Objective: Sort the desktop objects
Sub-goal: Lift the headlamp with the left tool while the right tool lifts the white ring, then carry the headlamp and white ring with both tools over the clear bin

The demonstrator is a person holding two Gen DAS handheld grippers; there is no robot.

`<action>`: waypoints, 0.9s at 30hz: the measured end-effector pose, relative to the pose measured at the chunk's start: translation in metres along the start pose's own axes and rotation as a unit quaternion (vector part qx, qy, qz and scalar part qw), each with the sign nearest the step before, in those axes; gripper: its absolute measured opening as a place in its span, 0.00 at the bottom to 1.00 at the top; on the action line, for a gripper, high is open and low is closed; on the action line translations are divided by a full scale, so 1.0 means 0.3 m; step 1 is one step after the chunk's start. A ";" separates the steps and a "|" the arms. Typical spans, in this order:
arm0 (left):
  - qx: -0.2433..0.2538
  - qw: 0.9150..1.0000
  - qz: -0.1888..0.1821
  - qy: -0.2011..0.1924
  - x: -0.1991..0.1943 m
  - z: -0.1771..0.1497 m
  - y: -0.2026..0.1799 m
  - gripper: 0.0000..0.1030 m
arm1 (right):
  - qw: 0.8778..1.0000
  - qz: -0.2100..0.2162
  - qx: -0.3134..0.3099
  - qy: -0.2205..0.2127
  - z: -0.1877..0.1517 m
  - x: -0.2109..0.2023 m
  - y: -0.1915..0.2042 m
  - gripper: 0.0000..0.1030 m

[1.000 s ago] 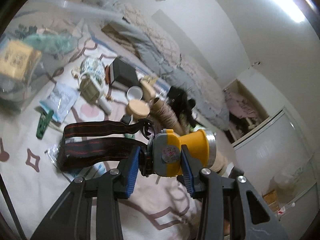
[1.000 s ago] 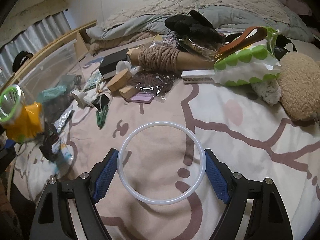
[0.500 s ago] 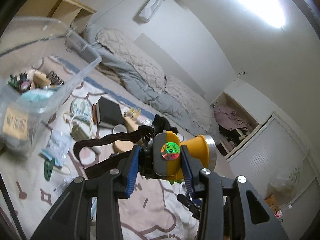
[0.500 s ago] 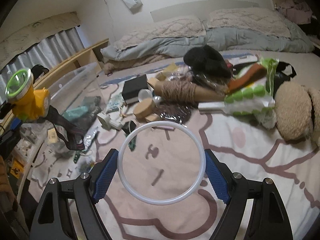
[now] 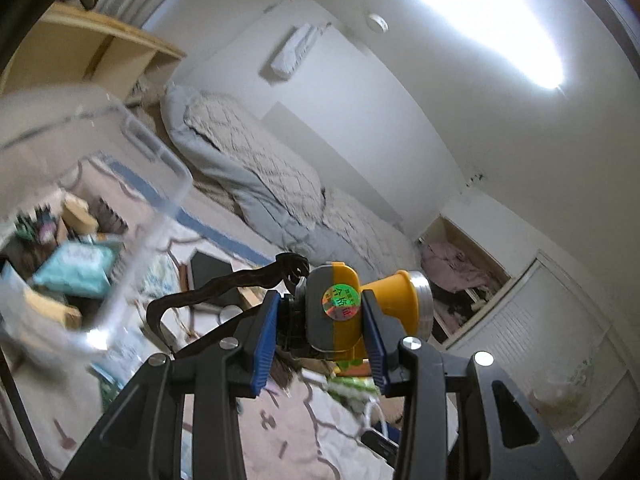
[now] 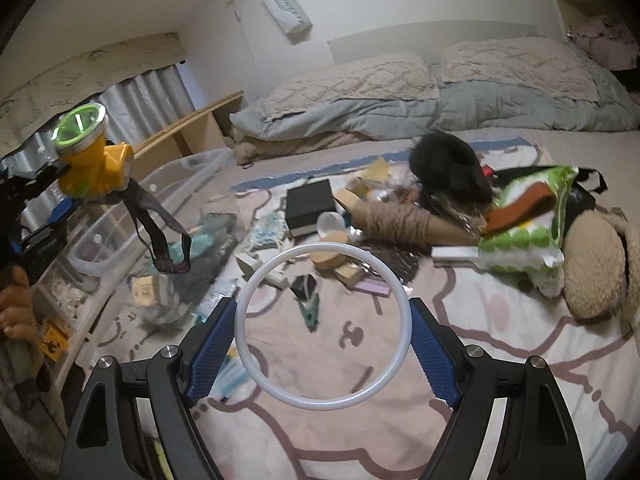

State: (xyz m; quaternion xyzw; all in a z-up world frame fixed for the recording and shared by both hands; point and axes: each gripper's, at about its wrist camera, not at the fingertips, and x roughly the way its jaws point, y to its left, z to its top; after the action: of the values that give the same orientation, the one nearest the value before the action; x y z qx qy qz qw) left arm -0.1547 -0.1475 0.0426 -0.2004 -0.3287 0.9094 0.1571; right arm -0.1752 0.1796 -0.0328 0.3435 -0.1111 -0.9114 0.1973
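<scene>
My left gripper [image 5: 320, 344] is shut on a yellow and grey headlamp [image 5: 344, 316], its blue pads pressing the body from both sides. The lamp's dark strap [image 5: 224, 284] hangs off to the left. In the right wrist view that same headlamp [image 6: 94, 168] is high at the far left, above a clear plastic bin [image 6: 120, 240], strap dangling. My right gripper [image 6: 322, 344] is shut on a thin white ring [image 6: 322, 332], held flat between its blue pads above the bedspread.
A clear plastic bin [image 5: 132, 216] holding several items fills the left of the left wrist view. On the bedspread [image 6: 480, 360] lie a black box [image 6: 310, 208], a cone of twine [image 6: 396, 220], a green dotted bag [image 6: 524, 240], a plush toy [image 6: 596, 272] and a green clip [image 6: 310, 312]. Pillows [image 6: 360, 88] lie behind.
Both grippers have risen with their loads. The headlamp now hangs higher beside the bin's rim, and more of the room and pillows shows behind the ring.
</scene>
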 end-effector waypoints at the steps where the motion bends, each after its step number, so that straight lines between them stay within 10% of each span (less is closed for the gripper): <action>1: 0.004 1.000 0.006 -0.005 -0.009 0.026 0.003 0.38 | 1.000 0.004 -0.002 0.002 0.007 -0.002 0.007 0.82; 16: 0.063 0.988 0.125 -0.061 -0.066 0.400 0.119 0.38 | 0.998 0.053 -0.022 0.020 0.037 0.032 0.131 0.82; 27: 0.006 0.970 0.244 0.004 0.174 0.540 0.407 0.38 | 0.997 0.060 -0.019 0.042 0.021 0.103 0.134 0.82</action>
State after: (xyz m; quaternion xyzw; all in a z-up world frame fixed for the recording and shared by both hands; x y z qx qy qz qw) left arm -0.2949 -0.3020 0.0623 -0.2775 -0.2640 0.9213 -0.0670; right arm -0.1891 0.1303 -0.0326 0.3708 -0.1058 -0.8846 0.2622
